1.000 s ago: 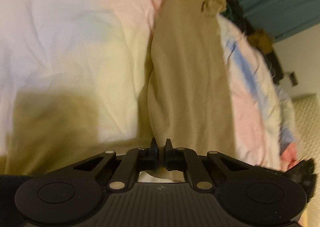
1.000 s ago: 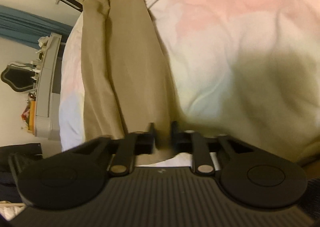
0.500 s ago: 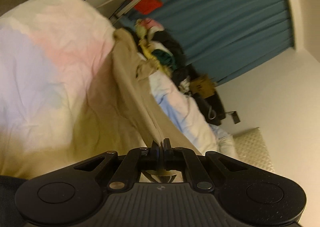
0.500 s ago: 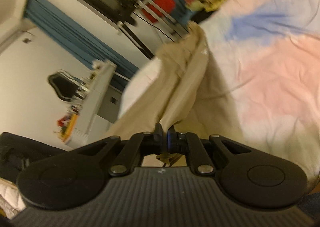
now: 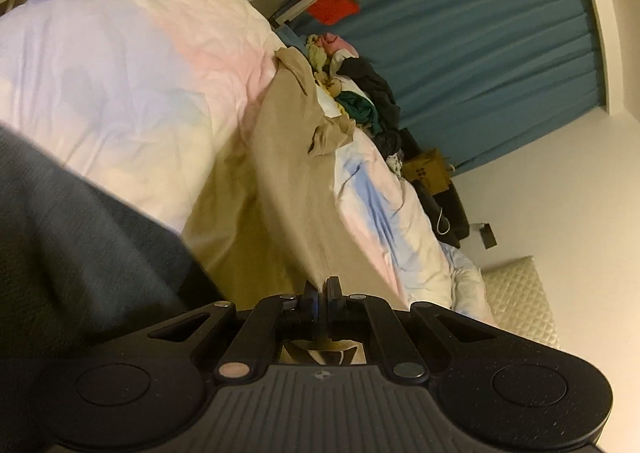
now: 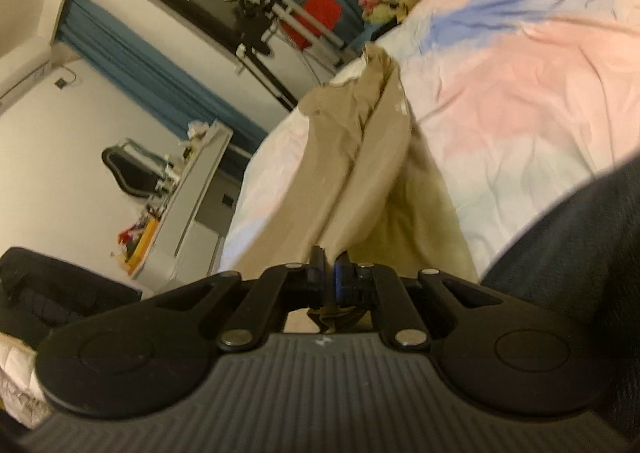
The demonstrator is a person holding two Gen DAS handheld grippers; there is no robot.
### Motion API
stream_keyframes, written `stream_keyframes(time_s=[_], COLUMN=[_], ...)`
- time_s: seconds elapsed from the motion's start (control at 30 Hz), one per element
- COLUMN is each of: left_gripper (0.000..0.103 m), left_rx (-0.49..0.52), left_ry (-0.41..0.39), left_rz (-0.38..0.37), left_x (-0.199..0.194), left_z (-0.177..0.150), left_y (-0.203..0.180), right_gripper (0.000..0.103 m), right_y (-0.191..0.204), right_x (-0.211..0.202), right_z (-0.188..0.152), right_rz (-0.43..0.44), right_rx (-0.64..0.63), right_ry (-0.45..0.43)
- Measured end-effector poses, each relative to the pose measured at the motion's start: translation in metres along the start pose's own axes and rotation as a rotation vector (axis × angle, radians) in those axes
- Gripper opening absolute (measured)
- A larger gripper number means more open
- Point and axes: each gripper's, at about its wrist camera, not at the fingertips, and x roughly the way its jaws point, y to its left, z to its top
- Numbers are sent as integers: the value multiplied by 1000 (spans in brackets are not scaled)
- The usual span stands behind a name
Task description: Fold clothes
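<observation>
Tan garment (image 5: 292, 181) stretches lengthwise away from both clamped hand-held grippers (image 5: 321, 285).

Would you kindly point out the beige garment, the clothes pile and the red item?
beige garment (image 5: 288, 173): left wrist view, its flat middle panel.
clothes pile (image 5: 360, 93): left wrist view, dark garment on the bed's far end.
red item (image 6: 320, 13): right wrist view, its centre.

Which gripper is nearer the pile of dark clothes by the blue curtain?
Hard to call: neither is clearly nearer. The left gripper and right gripper both clamp the near end of the beige garment, while the pile lies beyond its far end.
</observation>
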Motion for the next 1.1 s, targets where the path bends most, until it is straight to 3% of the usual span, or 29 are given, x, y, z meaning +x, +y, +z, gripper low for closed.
stream_keyframes(time_s=[0.2,0.37,0.5,0.67,0.83,0.97,1.1], left_gripper=[4,4,4,4,4,4,4], left_rx=[113,310,419,448,495,503,519], left_ry=[-108,-230,-278,-258,-186,-139,-125], left_rz=[25,165,269,335,411,432,444], left_x=[44,111,170,229,285,314,322], left_z=[69,123,147,158,167,171,172], left_y=[-32,-67,-68,-34,1,18,20], right_gripper=[8,8,8,8,8,8,9], right_y=[9,22,15,-7,-32,-52,-55], right_x=[41,117,177,234,287,320,327], right_z=[58,115,140,142,136,131,128], right_rz=[-37,-133,-187,-230,-271,-318,-331], right_rx=[4,-78,-131,-220,-308,-328,-334], right_ry=[-101,-170,-179,-148,-92,-25,-7])
